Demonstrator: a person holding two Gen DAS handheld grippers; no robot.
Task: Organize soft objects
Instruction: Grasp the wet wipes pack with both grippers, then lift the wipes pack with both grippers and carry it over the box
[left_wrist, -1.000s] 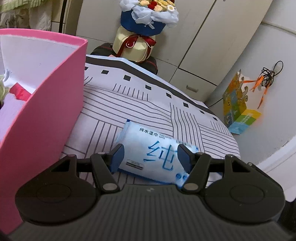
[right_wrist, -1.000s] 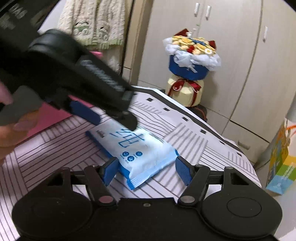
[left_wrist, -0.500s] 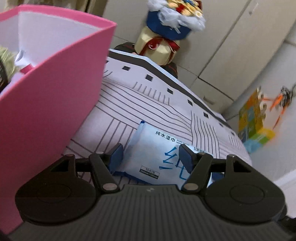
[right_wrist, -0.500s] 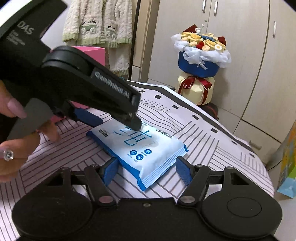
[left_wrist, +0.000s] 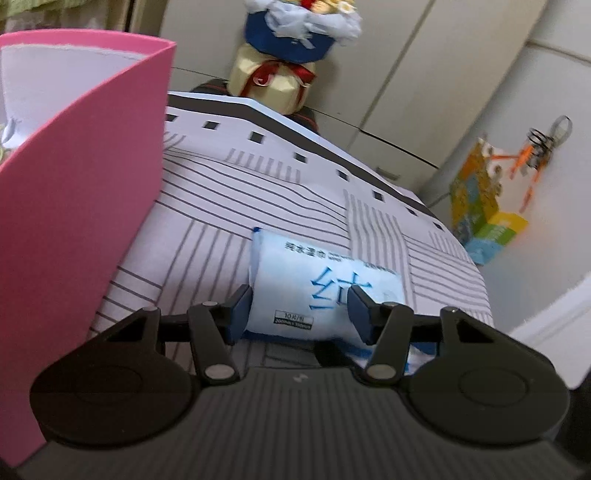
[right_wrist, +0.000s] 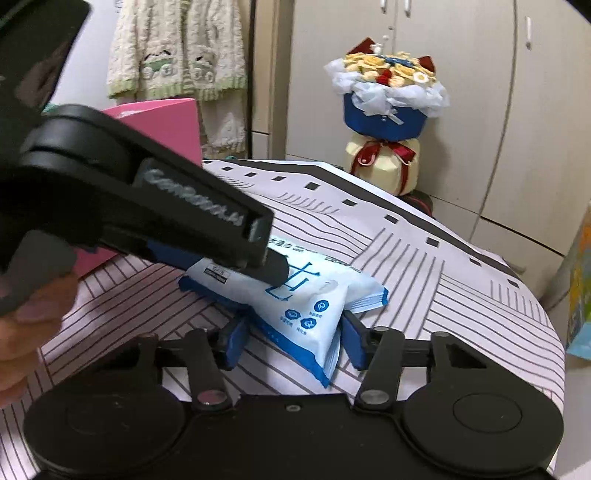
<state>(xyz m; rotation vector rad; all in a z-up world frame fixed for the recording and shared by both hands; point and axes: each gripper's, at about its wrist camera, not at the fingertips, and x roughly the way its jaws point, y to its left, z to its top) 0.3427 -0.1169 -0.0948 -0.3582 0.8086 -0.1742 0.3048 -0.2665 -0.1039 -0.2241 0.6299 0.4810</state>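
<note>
A white and blue pack of wet wipes (left_wrist: 314, 291) lies on the striped table cover (left_wrist: 258, 199). My left gripper (left_wrist: 299, 308) has closed its blue fingers on the pack's near end, and the pack bulges between them. In the right wrist view the same pack (right_wrist: 314, 295) has its corner lifted between the fingers of my right gripper (right_wrist: 291, 338), which stand on either side of it. The left gripper's black body (right_wrist: 147, 218) covers the pack's far left end there.
A tall pink box (left_wrist: 74, 206) stands at the table's left with soft items inside; it also shows in the right wrist view (right_wrist: 162, 125). A wrapped flower bouquet (right_wrist: 388, 122) stands beyond the far table edge. A colourful carton (left_wrist: 484, 206) sits on the floor to the right.
My left gripper has narrowed onto the wipes pack and lifted its near end. My right gripper has moved in so the pack's corner sits between its fingers, which have also narrowed.
</note>
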